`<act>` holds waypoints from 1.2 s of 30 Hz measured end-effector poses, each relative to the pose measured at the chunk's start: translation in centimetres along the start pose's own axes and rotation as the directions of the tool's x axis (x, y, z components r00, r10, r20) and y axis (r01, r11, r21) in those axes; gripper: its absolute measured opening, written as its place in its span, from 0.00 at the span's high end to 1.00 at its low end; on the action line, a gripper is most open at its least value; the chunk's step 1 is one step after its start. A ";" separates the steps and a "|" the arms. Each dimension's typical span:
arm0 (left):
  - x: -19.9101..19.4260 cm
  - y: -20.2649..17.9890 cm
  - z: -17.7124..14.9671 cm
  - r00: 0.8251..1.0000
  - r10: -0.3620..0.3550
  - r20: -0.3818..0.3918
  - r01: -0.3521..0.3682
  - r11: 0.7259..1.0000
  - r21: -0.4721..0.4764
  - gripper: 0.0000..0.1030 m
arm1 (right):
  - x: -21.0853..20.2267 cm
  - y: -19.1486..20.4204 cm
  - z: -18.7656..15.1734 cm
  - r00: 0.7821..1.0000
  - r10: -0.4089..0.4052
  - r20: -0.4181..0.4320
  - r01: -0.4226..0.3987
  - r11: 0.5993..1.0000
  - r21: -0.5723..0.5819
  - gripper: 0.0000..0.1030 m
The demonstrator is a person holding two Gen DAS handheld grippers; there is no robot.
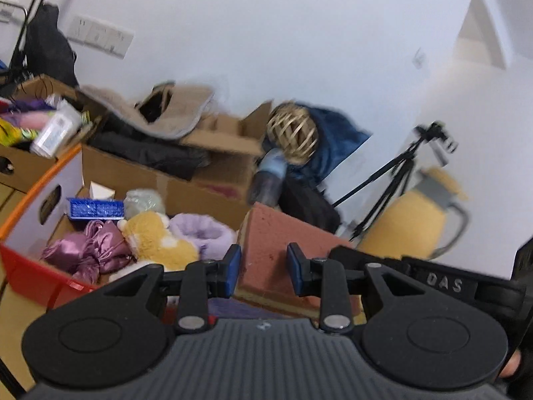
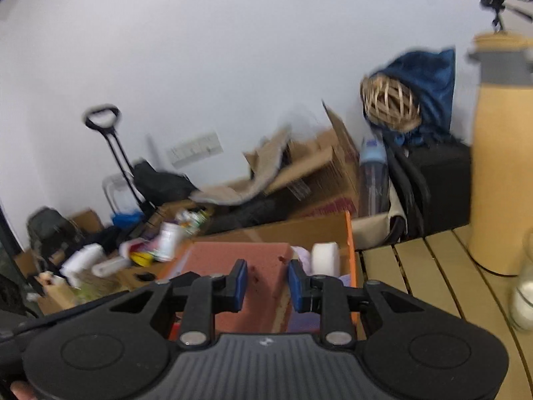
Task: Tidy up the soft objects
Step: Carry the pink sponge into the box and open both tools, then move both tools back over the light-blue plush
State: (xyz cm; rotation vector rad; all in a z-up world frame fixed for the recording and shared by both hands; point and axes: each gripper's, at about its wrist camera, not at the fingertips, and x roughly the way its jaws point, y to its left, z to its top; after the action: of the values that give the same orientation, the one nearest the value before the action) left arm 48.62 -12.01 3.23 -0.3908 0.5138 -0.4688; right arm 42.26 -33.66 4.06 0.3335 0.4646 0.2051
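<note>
Both grippers clamp the same reddish-brown foam block and hold it over an orange-edged cardboard box. In the left wrist view the left gripper has its blue pads narrowed onto one end of the block, which juts forward between them. The right gripper pinches the block the same way from the other end — its pads lie against the block's sides.

Inside the box, below and to the left of the block in the left view, lie the soft things: a yellow plush toy, a lilac fleecy cushion touching it, and a crumpled purple satin pouch beside the toy. A blue plastic tray sits behind them.

Behind the box stands a bigger open carton draped with a beige fleece. To its right a woven rattan ball rests against dark blue cloth — all blurred. In the right view a slatted wooden table sits beside the box.
</note>
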 end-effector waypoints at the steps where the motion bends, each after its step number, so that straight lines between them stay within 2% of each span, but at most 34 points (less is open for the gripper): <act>1: 1.5 0.5 -0.2 1.000 0.017 -0.024 -0.017 1.000 0.000 0.71 | 1.8 -0.4 0.3 1.000 -0.016 -0.022 0.016 1.000 -0.006 0.75; 4: 4.3 1.3 -1.1 0.994 0.068 -0.080 -0.062 0.995 0.072 0.70 | 6.1 -1.4 0.3 0.995 -0.062 -0.082 0.059 0.997 -0.042 0.75; 7: 5.1 2.1 -2.2 0.990 0.075 -0.123 -0.059 0.990 0.131 0.69 | 9.0 -1.7 -0.5 0.984 -0.098 -0.149 0.085 0.992 -0.088 0.76; 9: 5.0 2.7 -2.7 0.989 0.077 -0.124 -0.059 0.988 0.145 0.63 | 9.7 -1.4 -1.1 0.977 -0.125 -0.173 0.102 0.985 -0.139 0.82; 12: 4.1 3.4 -2.7 0.991 0.102 -0.092 -0.086 0.983 0.163 0.61 | 10.1 -1.2 -1.4 0.972 -0.160 -0.172 0.129 0.975 -0.181 0.80; 14: 3.5 3.5 -2.1 0.991 0.107 -0.082 -0.093 0.983 0.160 0.61 | 9.6 -1.3 -1.2 0.977 -0.109 -0.181 0.081 0.984 -0.158 0.79; 16: 2.6 3.2 -1.0 0.991 0.119 -0.061 -0.107 0.979 0.171 0.60 | 9.4 -0.8 -1.0 0.972 -0.071 -0.222 0.033 0.985 -0.172 0.77; 19: 0.5 2.7 0.3 0.990 0.142 -0.023 -0.134 0.968 0.210 0.53 | 8.1 -0.1 -0.3 0.971 -0.071 -0.227 0.029 0.982 -0.184 0.78; 23: -3.5 1.7 2.0 0.981 0.193 0.033 -0.195 0.944 0.265 0.47 | 4.3 0.9 1.5 0.981 -0.113 -0.157 0.080 0.977 -0.199 0.75; 25: -5.8 1.2 2.6 0.976 0.208 0.060 -0.216 0.934 0.284 0.43 | 1.7 1.3 2.4 0.986 -0.114 -0.119 0.089 0.976 -0.197 0.67; 29: -10.8 -0.2 3.0 0.967 0.226 0.120 -0.253 0.915 0.314 0.34 | -3.5 2.9 3.2 0.989 -0.137 -0.049 0.123 0.968 -0.218 0.59; 30: -12.0 -0.6 2.9 0.965 0.225 0.137 -0.258 0.912 0.320 0.32 | -4.9 3.3 3.2 0.990 -0.136 -0.031 0.126 0.967 -0.220 0.54; 32: -14.7 -1.4 2.5 0.955 0.233 0.185 -0.284 0.898 0.335 0.21 | -7.6 4.2 2.7 0.992 -0.128 0.022 0.129 0.966 -0.224 0.40; 34: -17.4 -2.2 1.7 0.940 0.232 0.251 -0.309 0.889 0.338 0.11 | -10.3 4.9 1.7 0.986 -0.123 0.114 0.146 0.963 -0.225 0.14; 35: -18.6 -2.4 1.3 0.933 0.229 0.277 -0.317 0.887 0.335 0.05 | -11.9 5.4 0.8 0.976 -0.122 0.182 0.163 0.959 -0.230 0.13; 36: -19.7 -2.7 0.9 0.927 0.226 0.299 -0.323 0.886 0.332 0.03 | -13.3 5.7 -0.1 0.963 -0.117 0.242 0.175 0.956 -0.236 0.13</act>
State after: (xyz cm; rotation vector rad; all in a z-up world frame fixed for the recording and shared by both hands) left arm 33.01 -3.85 12.57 0.0000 0.2151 -0.2248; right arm 29.92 -31.88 11.41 0.0657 0.2315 0.0785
